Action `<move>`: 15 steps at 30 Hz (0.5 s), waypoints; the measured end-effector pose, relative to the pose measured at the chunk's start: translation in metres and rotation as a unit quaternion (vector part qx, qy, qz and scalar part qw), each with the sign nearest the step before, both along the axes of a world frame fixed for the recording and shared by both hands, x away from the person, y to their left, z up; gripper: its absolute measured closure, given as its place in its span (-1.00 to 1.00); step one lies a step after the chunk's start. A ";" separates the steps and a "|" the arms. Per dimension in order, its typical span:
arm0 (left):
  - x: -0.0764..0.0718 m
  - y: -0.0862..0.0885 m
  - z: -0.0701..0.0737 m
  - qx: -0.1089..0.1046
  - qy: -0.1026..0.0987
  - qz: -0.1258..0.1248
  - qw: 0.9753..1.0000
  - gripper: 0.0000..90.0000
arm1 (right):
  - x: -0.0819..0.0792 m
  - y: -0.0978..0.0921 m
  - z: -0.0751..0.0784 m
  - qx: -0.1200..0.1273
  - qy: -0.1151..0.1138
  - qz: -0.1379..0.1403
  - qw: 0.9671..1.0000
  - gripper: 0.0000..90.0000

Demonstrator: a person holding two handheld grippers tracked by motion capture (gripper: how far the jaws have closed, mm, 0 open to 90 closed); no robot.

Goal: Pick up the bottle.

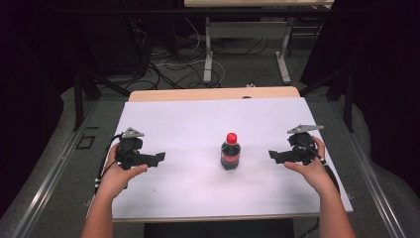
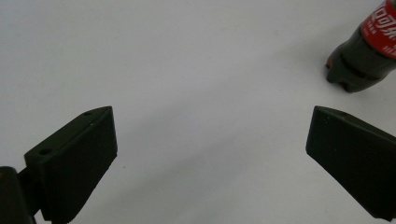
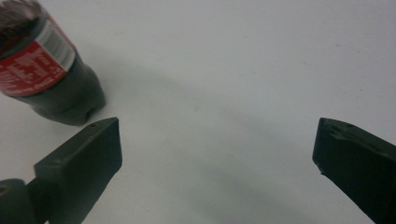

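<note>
High view: a cola bottle stands upright on the white table, with the left gripper and right gripper well apart on either side of it, both with jaws spread wide and empty. A sideways nudge could topple the bottle (it looks tall and narrow-based). The right gripper view shows the label's barcode, hidden from above.

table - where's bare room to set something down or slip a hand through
The white table is bare behind the cola bottle to its far edge, and along the near edge between the forearms. Open gaps lie between the bottle and the left gripper and the right gripper. Only the centre is occupied.
</note>
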State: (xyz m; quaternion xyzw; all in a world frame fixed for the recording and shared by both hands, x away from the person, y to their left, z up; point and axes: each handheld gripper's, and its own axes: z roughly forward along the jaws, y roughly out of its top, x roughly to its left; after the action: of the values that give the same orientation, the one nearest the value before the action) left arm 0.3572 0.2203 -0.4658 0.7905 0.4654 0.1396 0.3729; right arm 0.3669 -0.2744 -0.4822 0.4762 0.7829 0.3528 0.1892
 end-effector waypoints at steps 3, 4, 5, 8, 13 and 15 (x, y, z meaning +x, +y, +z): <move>-0.002 -0.001 0.003 -0.008 -0.001 0.002 1.000 -0.95 | -0.003 0.012 0.001 -0.001 -0.011 0.018 1.000 -0.95; -0.002 -0.001 0.003 -0.008 -0.001 0.002 1.000 -0.95 | -0.003 0.012 0.001 -0.001 -0.011 0.018 1.000 -0.95; -0.003 -0.001 0.004 -0.011 0.001 0.000 1.000 -0.95 | -0.004 0.019 0.001 -0.001 -0.014 0.031 0.999 -0.87; -0.005 -0.002 0.006 -0.010 -0.002 -0.004 1.000 -0.95 | -0.005 0.028 0.000 0.005 -0.019 0.048 0.999 -0.80; -0.008 -0.005 0.006 -0.007 -0.004 -0.009 1.000 -0.95 | -0.006 0.045 -0.002 0.022 -0.030 0.081 0.996 -0.68; -0.009 -0.006 0.006 -0.005 -0.003 -0.011 1.000 -0.95 | -0.007 0.048 -0.003 0.026 -0.032 0.086 0.995 -0.67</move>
State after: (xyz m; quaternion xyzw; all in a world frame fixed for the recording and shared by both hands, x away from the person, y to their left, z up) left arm 0.3481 0.2140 -0.4594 0.7931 0.4564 0.1351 0.3800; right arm 0.3598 -0.2260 -0.4848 0.4003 0.8051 0.4028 0.1710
